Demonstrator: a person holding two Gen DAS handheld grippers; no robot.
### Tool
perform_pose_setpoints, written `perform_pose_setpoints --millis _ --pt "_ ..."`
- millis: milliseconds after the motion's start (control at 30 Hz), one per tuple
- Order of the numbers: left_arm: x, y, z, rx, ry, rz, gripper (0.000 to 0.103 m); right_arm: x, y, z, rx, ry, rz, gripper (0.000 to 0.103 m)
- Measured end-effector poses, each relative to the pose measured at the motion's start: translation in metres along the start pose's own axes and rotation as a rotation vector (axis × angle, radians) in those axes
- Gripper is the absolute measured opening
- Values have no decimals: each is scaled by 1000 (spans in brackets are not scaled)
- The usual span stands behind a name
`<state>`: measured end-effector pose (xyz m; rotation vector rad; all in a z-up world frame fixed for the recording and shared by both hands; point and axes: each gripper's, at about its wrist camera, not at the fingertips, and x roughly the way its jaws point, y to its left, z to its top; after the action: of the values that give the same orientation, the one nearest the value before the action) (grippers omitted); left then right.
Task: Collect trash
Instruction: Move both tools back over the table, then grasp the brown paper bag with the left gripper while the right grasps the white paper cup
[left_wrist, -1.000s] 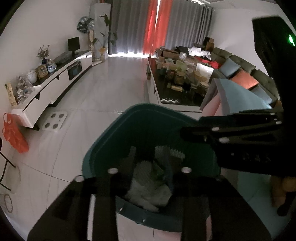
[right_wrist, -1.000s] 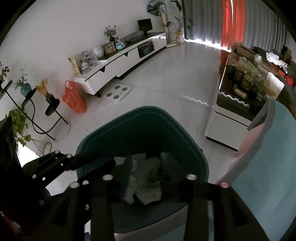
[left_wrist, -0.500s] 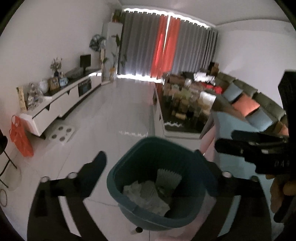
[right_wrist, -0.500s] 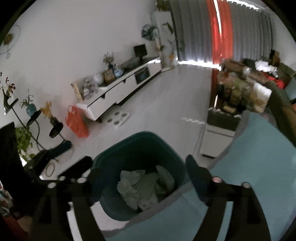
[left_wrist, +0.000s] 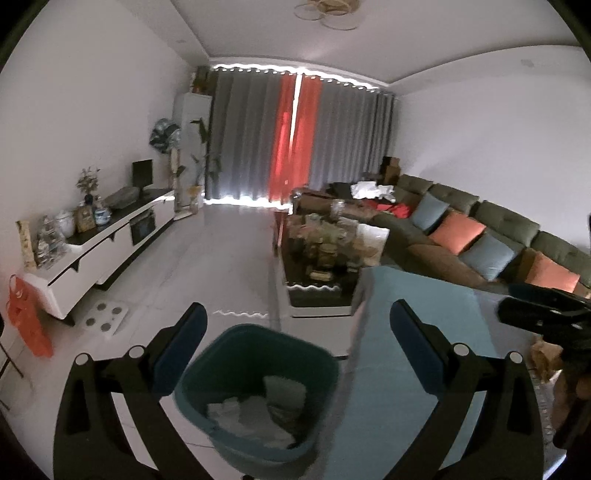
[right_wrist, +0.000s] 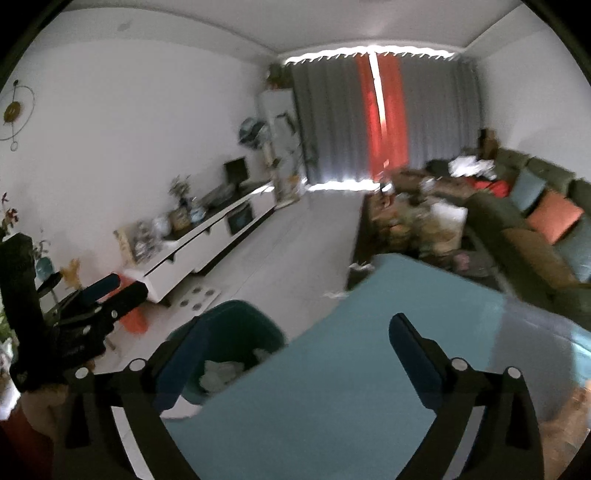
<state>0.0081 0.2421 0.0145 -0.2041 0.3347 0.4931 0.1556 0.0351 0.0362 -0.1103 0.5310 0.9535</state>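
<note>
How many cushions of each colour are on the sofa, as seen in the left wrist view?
Blue cushions: 2
Orange cushions: 2
Total: 4

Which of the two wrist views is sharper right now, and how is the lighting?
Left wrist view: mostly sharp, though the teal trash bin rim smears slightly. Right wrist view: motion blur across the coffee table and sofa. Both: dim room, bright light leaking around the curtains, strong fisheye bending of walls.
</note>
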Motion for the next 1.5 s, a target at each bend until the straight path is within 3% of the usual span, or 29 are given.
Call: perform_pose_setpoints --millis 367,600,967,1500 --pt "-17 -100 -6 96 6 -228 98 -121 -89 -74 103 -102 -278 96" --pt "-25 -179 -25 171 21 -389 98 -175 -108 -115 82 -150 -469 96" --pt "-25 -267 -63 301 95 -574 98 -199 -140 -155 136 -95 -497 96" --pt "16 -366 -108 460 206 -686 98 -203 -170 -178 183 -33 -493 96"
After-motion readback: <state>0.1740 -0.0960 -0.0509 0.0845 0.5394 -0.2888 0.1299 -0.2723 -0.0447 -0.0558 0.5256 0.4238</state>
